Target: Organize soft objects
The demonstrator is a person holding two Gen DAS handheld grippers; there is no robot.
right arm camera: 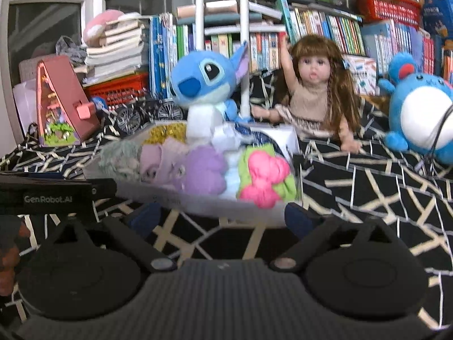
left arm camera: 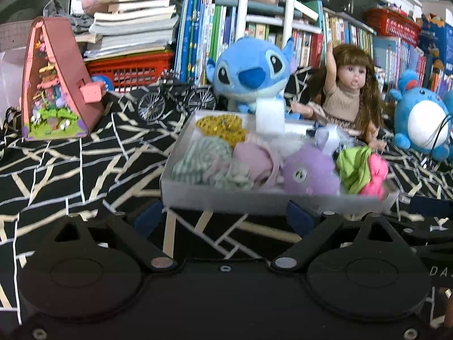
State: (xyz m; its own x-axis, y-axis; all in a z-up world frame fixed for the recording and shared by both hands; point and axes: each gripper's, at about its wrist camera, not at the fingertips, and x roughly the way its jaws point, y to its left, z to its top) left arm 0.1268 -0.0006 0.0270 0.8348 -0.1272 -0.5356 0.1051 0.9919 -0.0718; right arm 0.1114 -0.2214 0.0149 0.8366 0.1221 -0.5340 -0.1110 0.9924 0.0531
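Clear tray (left arm camera: 198,198) on the black patterned cloth (left arm camera: 70,170), before the blue plush (left arm camera: 249,70); holds, left to right: green striped cloth (left arm camera: 203,155), mauve cloth (left arm camera: 254,161), purple plush (left arm camera: 308,172), green-and-pink bundle (left arm camera: 362,170). Left gripper (left arm camera: 223,215): jaws wide, empty, just short of the tray's near wall. Right gripper (right arm camera: 223,215): jaws wide, empty, likewise. Advice: advance level, take one soft item at a time, avoid nudging the tray.

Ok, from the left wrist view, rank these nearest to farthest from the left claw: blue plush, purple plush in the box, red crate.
1. Purple plush, in the clear box directly ahead of the open left claw, slightly right.
2. Blue plush, seated behind the box, centre.
3. Red crate, at the back left under stacked books.
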